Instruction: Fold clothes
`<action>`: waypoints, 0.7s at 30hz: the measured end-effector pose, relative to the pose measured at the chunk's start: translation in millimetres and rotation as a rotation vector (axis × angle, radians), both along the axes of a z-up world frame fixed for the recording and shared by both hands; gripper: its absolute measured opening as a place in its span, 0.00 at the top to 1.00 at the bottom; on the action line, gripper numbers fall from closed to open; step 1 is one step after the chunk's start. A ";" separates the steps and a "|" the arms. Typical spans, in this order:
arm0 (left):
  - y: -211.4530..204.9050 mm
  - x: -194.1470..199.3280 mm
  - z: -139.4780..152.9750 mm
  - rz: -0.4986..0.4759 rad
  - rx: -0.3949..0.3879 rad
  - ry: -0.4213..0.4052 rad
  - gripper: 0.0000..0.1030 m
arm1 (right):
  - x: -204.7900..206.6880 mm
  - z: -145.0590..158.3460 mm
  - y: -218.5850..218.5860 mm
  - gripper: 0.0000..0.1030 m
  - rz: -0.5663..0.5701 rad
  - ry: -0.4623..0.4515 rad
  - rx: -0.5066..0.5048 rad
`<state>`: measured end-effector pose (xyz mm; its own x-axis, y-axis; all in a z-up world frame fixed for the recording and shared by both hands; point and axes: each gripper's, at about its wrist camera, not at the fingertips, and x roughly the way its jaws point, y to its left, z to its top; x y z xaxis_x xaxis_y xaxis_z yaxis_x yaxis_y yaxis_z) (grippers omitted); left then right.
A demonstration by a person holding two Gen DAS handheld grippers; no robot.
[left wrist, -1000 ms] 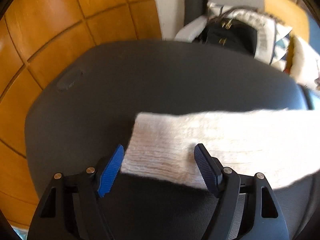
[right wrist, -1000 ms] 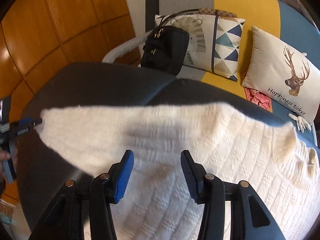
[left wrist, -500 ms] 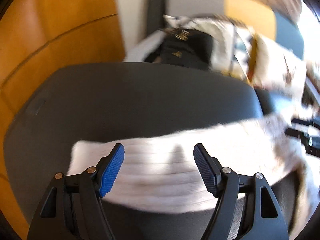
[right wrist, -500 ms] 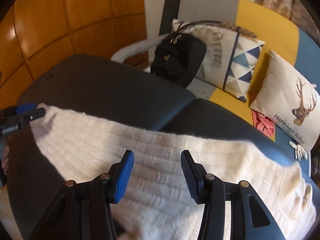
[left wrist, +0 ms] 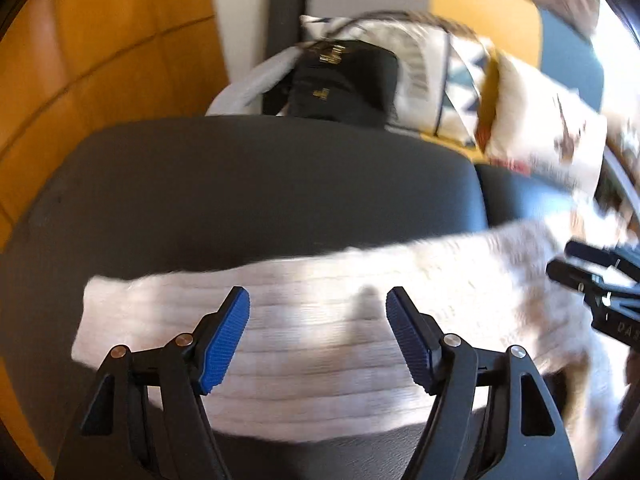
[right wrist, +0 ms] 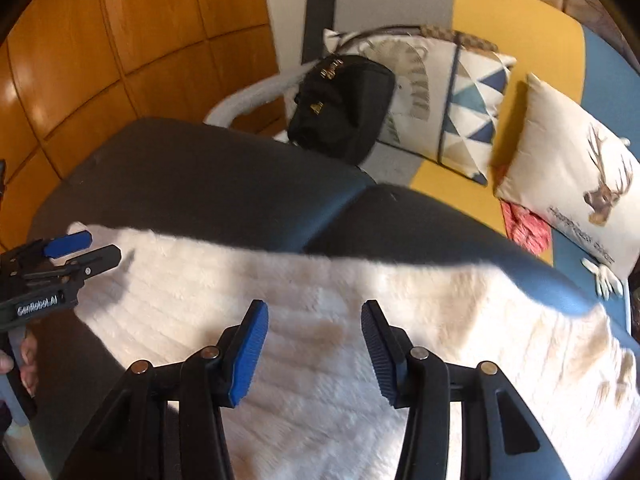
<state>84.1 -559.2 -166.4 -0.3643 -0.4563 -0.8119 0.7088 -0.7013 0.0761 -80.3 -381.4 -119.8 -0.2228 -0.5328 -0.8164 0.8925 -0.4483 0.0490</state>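
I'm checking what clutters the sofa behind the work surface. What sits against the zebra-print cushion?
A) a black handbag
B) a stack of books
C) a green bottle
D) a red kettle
A: a black handbag with gold hardware leans against the zebra-print cushion.

My left view smears with motion blur; window glare (left wrist: 618, 40) burns top right, and fisheye edges bend and darken.
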 end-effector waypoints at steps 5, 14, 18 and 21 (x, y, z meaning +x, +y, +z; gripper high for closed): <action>3.4 4.8 3.8 0.046 0.023 0.034 0.29 | -4.7 -1.8 2.9 0.53 -0.012 -0.018 0.000; -17.0 122.1 17.8 0.195 -0.008 0.077 0.29 | 36.4 27.0 71.3 0.51 -0.041 -0.030 -0.033; -45.4 178.2 10.2 0.284 0.065 0.084 0.29 | 46.0 13.1 98.5 0.51 -0.094 -0.035 0.009; -59.0 191.6 8.1 0.298 0.078 0.084 0.29 | 44.3 1.5 106.8 0.51 -0.131 -0.066 -0.001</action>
